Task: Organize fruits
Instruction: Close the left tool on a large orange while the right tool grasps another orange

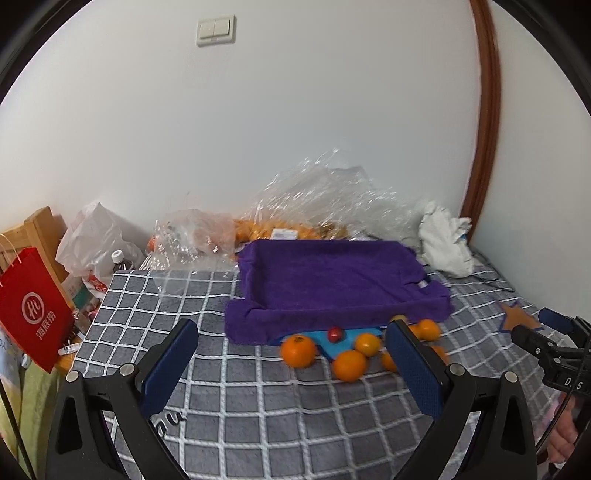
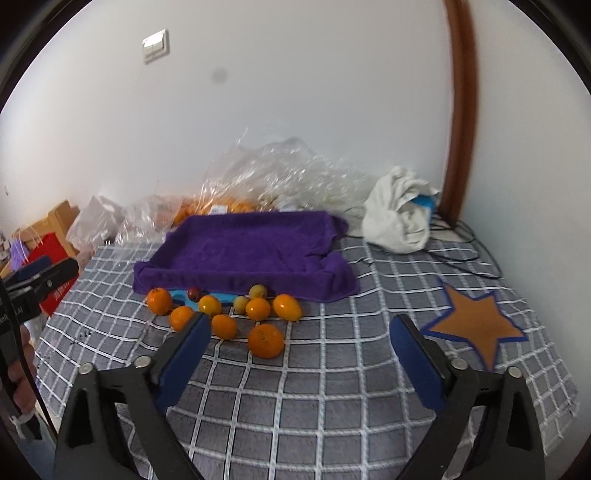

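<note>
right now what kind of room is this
Probably a bedroom: a bed with a checked blanket against a wall with a light switch, and shopping bags piled beside it.

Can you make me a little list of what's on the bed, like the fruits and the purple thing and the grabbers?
surface: grey checked blanket
tray: purple towel-lined tray, nothing in it
fruit: loose oranges in front of the tray, none inside
small fruit: one red fruit, two yellowish fruits
patch: orange star to the right
behind tray: clear plastic wrap, white cloth
left gripper: open, holding nothing
right gripper: open, holding nothing
</note>
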Motion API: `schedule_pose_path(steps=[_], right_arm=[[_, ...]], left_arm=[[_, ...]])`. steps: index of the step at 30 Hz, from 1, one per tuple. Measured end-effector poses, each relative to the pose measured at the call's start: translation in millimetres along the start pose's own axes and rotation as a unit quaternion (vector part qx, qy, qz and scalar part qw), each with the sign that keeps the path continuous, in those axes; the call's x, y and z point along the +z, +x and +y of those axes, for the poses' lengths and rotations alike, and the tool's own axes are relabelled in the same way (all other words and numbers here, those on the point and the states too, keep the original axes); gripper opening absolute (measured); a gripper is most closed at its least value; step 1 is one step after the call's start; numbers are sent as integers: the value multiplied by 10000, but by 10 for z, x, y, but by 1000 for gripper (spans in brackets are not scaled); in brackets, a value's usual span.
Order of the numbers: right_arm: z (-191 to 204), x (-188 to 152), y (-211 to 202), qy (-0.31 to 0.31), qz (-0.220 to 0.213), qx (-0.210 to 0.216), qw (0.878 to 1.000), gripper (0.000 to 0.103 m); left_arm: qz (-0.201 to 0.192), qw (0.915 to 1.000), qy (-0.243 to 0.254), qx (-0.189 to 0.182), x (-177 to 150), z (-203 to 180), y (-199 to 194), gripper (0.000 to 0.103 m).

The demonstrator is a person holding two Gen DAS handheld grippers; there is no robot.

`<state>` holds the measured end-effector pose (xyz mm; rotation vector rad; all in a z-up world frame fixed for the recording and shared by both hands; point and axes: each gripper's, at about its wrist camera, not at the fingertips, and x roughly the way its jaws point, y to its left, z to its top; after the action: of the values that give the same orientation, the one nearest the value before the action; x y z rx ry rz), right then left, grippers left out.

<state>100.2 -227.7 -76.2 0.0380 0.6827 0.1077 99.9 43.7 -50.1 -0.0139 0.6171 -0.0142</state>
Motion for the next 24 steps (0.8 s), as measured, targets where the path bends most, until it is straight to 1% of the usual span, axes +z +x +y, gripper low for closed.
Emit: schedule_pose_path(steps=[1, 2, 3, 5, 7, 8, 10, 12, 13, 14, 17, 18, 19, 20, 21, 24], right_arm=[[25, -22, 99, -3, 11, 15, 10000, 89], [40, -36, 177, -15, 44, 59, 10000, 88], [62, -62, 278, -37, 108, 136, 9998, 87], [105, -121, 465, -73, 217, 108, 9997, 84], [157, -176, 612, -154, 332, 76, 9993, 75], [186, -216, 709, -219, 420, 84, 9988, 74], [220, -262, 838, -268, 562, 176, 9979, 72], [243, -320, 970, -256, 784, 341, 9960, 69], [245, -344, 1030, -225, 871, 402, 9951, 67], [246, -364, 1090, -188, 951, 444, 9943, 67], [247, -413, 1268, -146, 1172, 440, 9920, 64], [249, -426, 1340, -139, 1329, 422, 9901, 59], [240, -425, 1336, -139, 1367, 426, 9896, 57], [242, -412, 1329, -154, 1281, 435, 9907, 57], [248, -406, 1343, -172, 1291, 451, 9905, 57], [276, -416, 1380, -234, 1315, 351, 9904, 50]], left_arm=[[61, 10000, 15, 52, 7, 20, 84, 96], [112, 9999, 38, 77, 3, 30, 141, 93], [168, 9998, 62, 90, 3, 46, 205, 92], [238, 9997, 78, 78, -12, 88, 318, 91], [288, 9996, 59, -21, -36, 134, 416, 84], [330, 9994, 25, -85, -48, 162, 459, 81], [462, 9987, -74, -215, -75, 207, 564, 71], [555, 9978, -166, -327, -95, 241, 660, 69], [582, 9973, -177, -409, -108, 253, 713, 65], [601, 9970, -169, -454, -117, 255, 748, 64], [656, 9959, -128, -613, -151, 246, 865, 63], [690, 9952, -128, -688, -168, 243, 905, 63], [712, 9943, -158, -773, -194, 248, 948, 63], [720, 9938, -192, -830, -221, 252, 981, 63], [741, 9931, -228, -877, -243, 251, 1009, 63], [987, 9893, -367, -1011, -302, 241, 1117, 62]])
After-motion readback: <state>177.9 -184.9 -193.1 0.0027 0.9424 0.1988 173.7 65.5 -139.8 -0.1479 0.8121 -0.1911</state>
